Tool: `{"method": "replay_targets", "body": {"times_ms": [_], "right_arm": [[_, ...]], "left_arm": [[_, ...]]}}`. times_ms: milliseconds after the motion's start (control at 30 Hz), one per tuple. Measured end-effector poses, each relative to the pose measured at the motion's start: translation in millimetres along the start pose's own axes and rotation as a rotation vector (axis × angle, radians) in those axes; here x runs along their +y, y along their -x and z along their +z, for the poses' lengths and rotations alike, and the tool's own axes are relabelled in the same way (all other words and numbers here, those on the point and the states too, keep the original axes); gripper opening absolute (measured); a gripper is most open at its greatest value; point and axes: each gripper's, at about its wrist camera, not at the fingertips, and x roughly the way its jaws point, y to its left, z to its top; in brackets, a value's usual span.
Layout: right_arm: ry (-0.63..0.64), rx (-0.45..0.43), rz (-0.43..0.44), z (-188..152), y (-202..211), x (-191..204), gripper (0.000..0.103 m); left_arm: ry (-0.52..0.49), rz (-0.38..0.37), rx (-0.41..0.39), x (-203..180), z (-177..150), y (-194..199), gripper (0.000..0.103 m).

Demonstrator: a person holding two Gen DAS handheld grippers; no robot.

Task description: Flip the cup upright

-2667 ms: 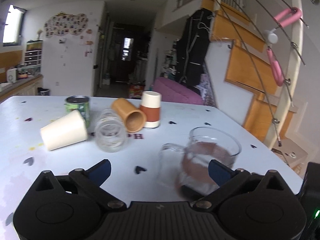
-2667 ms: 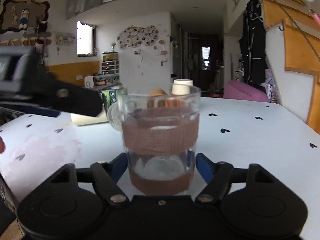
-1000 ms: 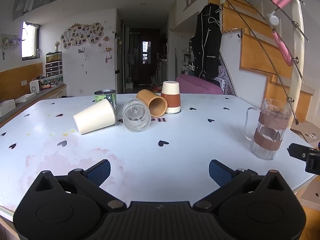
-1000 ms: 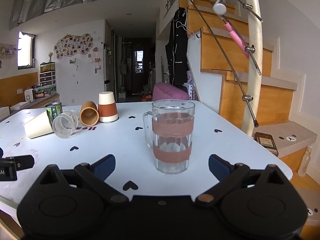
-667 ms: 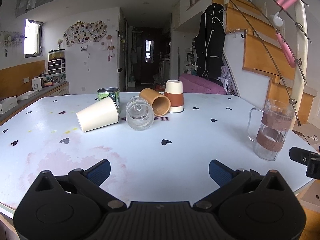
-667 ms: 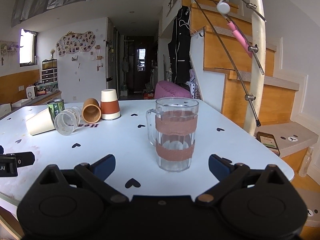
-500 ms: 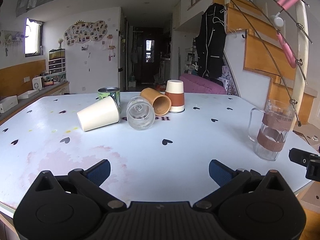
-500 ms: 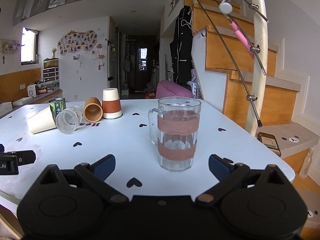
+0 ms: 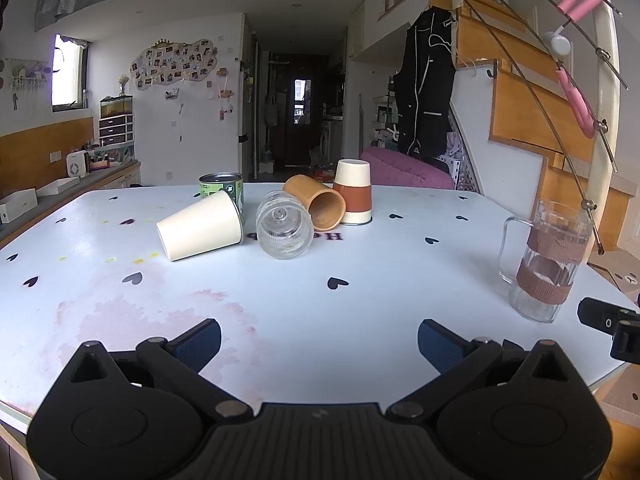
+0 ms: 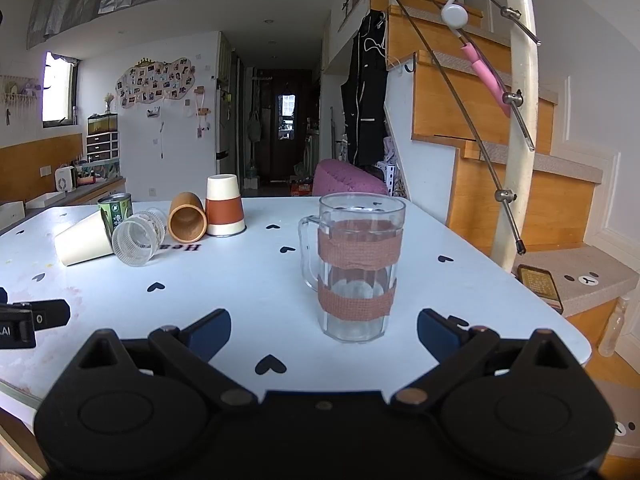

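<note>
The glass mug (image 10: 357, 264) with two brown tape bands stands upright on the counter (image 10: 248, 280), mouth up, handle turned to the left of the right hand-held gripper (image 10: 324, 330). It sits just ahead of that gripper and a little right of centre between its spread blue pads, touching neither. The jaws are wide apart and hold nothing. To my eye the mug is where it is because its flip is finished: it rests on its own base near the counter's right edge, clear of the clutter.

The left hand-held gripper (image 9: 319, 340) is likewise spread wide and empty, low over the near edge of the counter. From it the mug (image 9: 545, 264) is off to the far right, well apart.

Farther ahead of both grippers lies a cluster: a cream paper cup (image 9: 200, 230) on its side, a ribbed clear glass (image 9: 285, 229) on its side with its base toward the left gripper, and a tan cup (image 9: 316, 202) on its side, mouth facing us. A two-tone cup (image 9: 353, 192) stands mouth down, touching the tan one. A green tin (image 9: 222, 191) stands upright behind the paper cup. If the work goes on, those tipped cups look like the next candidates; the ribbed glass seems free to roll.
</note>
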Motion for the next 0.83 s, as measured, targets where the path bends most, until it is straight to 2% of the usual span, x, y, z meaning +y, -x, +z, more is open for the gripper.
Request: {"method": "replay_targets", "body": {"times_ms": [833], "right_arm": [[0.007,0.008,0.000,-1.4,-3.4,2.9,0.101]], "left_arm": [[0.002,0.003,0.005,2.7,-1.2,0.5,0.103]]}}
